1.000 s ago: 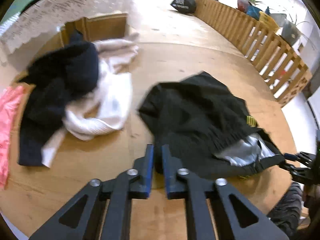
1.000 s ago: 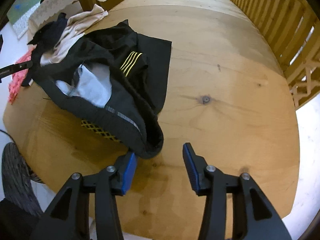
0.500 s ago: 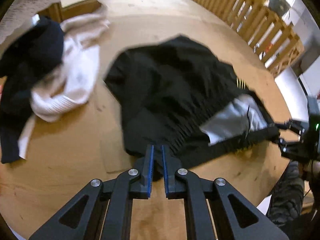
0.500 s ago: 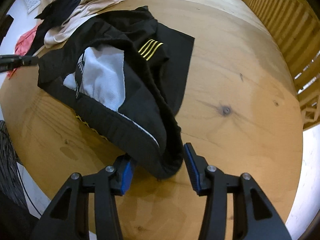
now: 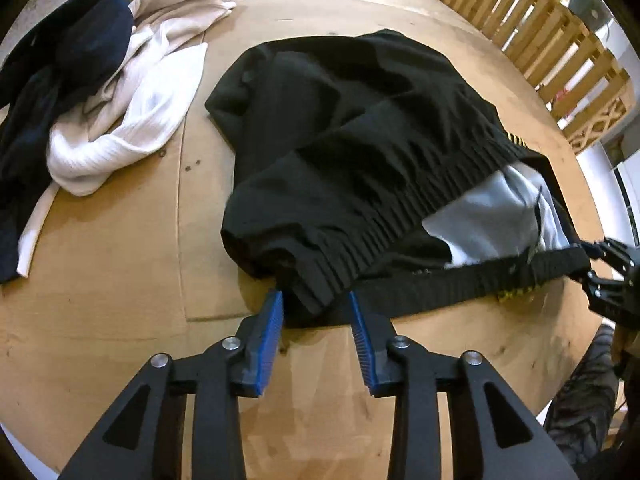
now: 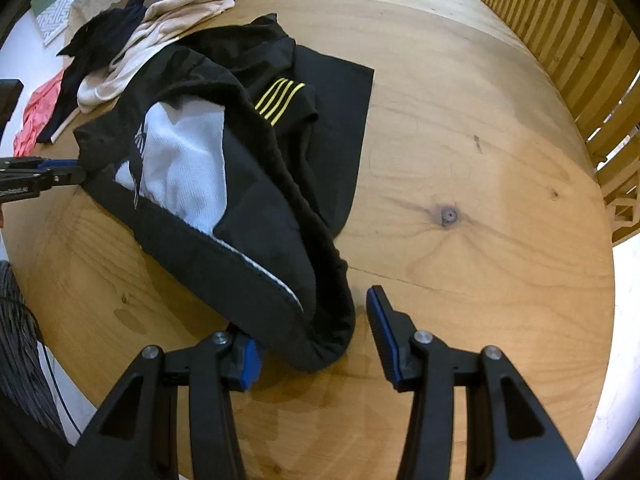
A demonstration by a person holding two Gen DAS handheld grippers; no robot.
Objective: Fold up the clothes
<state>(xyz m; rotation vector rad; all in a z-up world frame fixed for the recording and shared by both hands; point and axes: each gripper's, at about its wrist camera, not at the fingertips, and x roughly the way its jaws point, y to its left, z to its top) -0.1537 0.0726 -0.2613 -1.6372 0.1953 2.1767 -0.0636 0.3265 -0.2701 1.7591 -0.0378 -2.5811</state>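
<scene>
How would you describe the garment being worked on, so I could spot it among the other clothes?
On the round wooden table, look nearest the front edge, apart from the heap of navy and cream clothes at the far left. It is the black shorts with a ribbed waistband, the only piece with a white lining and yellow stripes.

Round wooden table (image 6: 460, 160) filling both views, knot showing in the grain. Slatted wooden fence (image 5: 552, 56) running along its far edge; white floor showing beyond.
</scene>
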